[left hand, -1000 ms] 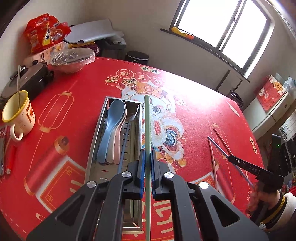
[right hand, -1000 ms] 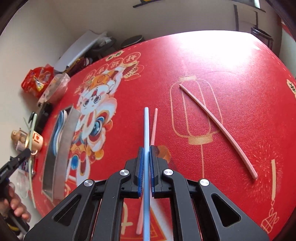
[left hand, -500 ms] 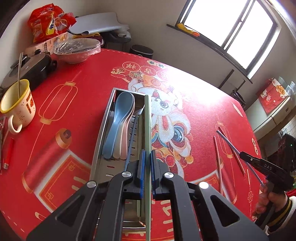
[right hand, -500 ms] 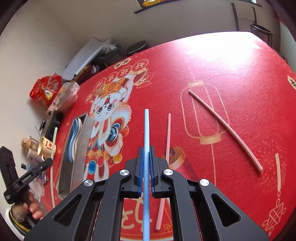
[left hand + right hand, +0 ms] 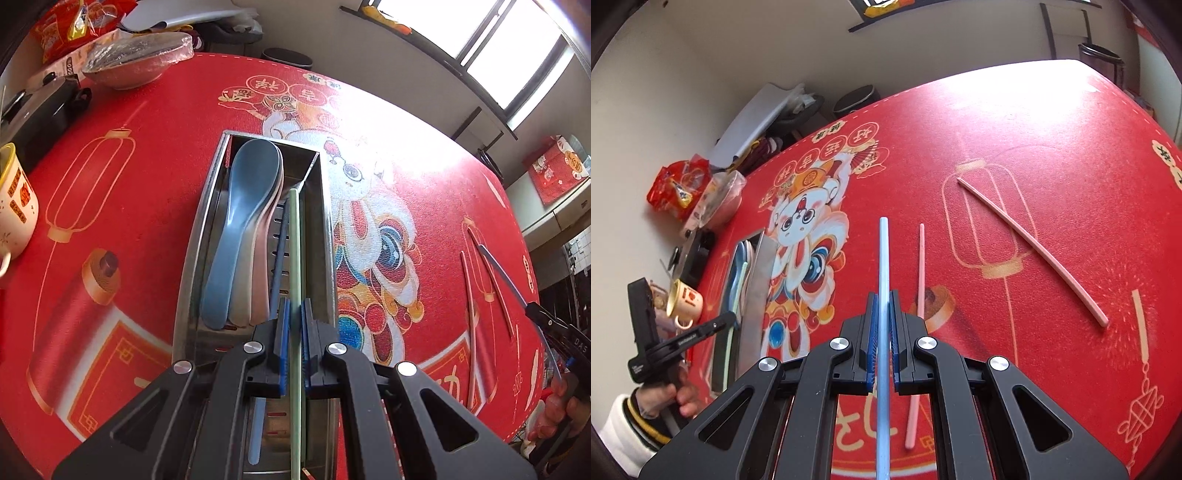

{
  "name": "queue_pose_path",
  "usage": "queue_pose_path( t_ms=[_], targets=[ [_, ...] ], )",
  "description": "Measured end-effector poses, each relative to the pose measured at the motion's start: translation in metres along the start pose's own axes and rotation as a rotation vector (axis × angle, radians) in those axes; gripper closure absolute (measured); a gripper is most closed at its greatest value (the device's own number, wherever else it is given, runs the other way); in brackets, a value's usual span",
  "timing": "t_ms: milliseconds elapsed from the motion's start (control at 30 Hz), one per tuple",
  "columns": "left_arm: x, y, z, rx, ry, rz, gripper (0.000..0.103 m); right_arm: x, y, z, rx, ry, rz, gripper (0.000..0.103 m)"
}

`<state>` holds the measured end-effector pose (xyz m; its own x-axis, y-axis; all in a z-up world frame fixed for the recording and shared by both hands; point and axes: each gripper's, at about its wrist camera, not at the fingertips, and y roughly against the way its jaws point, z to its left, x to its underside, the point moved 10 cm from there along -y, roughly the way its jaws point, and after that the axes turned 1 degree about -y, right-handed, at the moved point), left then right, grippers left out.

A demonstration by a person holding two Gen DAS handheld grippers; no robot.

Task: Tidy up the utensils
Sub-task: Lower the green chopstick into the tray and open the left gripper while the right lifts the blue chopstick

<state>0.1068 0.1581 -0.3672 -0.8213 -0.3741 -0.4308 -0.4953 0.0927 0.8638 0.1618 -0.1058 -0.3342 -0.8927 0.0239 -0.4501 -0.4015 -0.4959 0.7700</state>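
Observation:
My left gripper [image 5: 293, 314] is shut on a pale green chopstick [image 5: 294, 236], held low over the right side of a steel utensil tray [image 5: 190, 251]. The tray holds stacked spoons, blue on top [image 5: 242, 206], and a dark blue chopstick [image 5: 280, 243]. My right gripper [image 5: 882, 308] is shut on a light blue chopstick [image 5: 882, 258], raised above the red tablecloth. Two pink chopsticks [image 5: 918, 295] [image 5: 1030, 247] lie on the cloth to its right. The tray [image 5: 759, 280] and left gripper [image 5: 701, 332] show at the left of the right wrist view.
A yellow-rimmed mug [image 5: 11, 206], a dark cooking pot [image 5: 37, 114], a covered bowl [image 5: 136, 61] and snack bags [image 5: 70, 26] stand along the table's far left. The right gripper [image 5: 546, 325] shows at the right edge. A window lies beyond the table.
My left gripper moved forward and down with the green chopstick, which now lies inside the tray. My right gripper lifted the blue chopstick away from the pink one and shifted left.

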Motion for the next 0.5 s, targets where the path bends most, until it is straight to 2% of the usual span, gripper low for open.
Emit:
queue_pose_path(
  t_ms=[233, 500],
  targets=[
    [-0.007, -0.016, -0.003, -0.003, -0.040, 0.032, 0.097, 0.003, 0.005, -0.012, 0.031, -0.031, -0.009, 0.097],
    [-0.008, -0.024, -0.008, 0.013, -0.057, 0.053, 0.097, 0.006, 0.002, -0.008, 0.038, -0.032, 0.001, 0.097]
  ],
)
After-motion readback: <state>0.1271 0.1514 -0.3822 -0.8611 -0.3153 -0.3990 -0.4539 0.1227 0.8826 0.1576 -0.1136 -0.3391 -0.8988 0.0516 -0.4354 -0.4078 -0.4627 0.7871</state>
